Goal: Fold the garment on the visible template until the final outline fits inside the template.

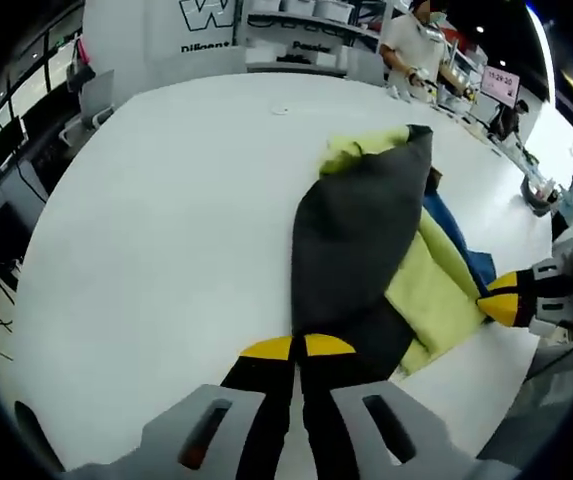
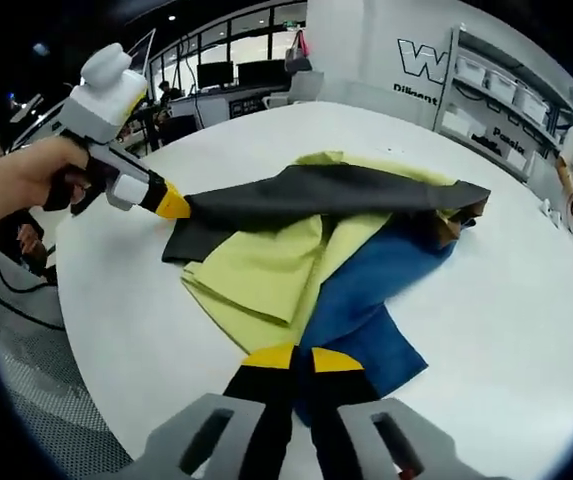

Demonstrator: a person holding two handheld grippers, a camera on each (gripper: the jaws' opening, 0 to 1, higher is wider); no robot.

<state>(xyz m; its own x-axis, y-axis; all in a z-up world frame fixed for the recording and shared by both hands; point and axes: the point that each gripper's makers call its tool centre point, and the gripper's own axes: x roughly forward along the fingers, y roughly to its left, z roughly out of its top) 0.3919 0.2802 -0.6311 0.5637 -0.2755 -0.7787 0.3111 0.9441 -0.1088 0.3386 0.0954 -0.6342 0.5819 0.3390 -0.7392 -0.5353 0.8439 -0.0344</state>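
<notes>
Garment (image 2: 306, 250) on white table (image 2: 506, 300). Left gripper (image 1: 297, 347) clamped on dark panel (image 1: 356, 240), right gripper (image 2: 301, 358) on blue edge. Risk — uneven pull drags bunched yellow layers, fold skews.

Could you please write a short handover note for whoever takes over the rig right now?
Left gripper: shut on the dark grey panel of the garment, lifting it.
Right gripper: shut on the blue panel.
The garment lies bunched on the white table, its yellow-green panel partly folded beneath the grey.
Done: both edges gripped.
Left: finish the folds and flatten. I cannot make out a template outline.
</notes>
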